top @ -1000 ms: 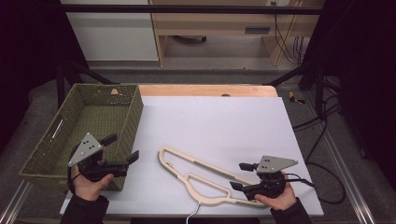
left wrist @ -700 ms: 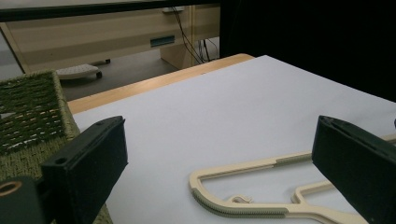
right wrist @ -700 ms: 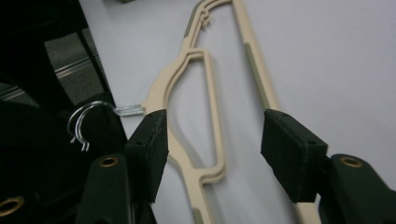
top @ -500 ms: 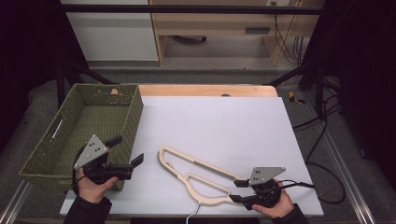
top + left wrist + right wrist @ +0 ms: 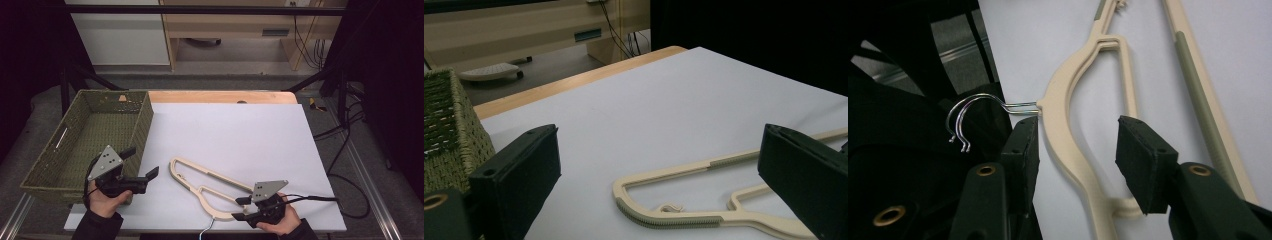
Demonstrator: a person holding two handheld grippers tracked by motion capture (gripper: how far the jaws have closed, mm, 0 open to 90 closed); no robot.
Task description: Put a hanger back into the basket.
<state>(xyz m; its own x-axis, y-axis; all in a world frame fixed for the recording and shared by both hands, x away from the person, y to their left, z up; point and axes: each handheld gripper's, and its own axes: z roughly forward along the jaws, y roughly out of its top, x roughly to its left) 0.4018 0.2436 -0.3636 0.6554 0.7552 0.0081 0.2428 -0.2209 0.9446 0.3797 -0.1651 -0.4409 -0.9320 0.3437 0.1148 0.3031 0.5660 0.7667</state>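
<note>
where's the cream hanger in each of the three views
High view: the hanger lies on the white table top, low centre, running toward the right gripper.
Left gripper view: lower right, flat between that gripper's two black jaws.
Right gripper view: centre, its arm between the jaws, metal hook to the left.
Shared landmark: the grey-green grip strip on the hanger.

A cream plastic clothes hanger (image 5: pixel 210 187) carries dull green ribbed grip strips (image 5: pixel 669 218) on its arms and a silver wire hook (image 5: pixel 979 114). It lies on a pale grey-white table sheet (image 5: pixel 240 135) edged by light wood. The woven rectangular basket (image 5: pixel 90 135) is olive green. Both hand-held grippers (image 5: pixel 141 180) (image 5: pixel 242 209) are black with grey plates.
</note>
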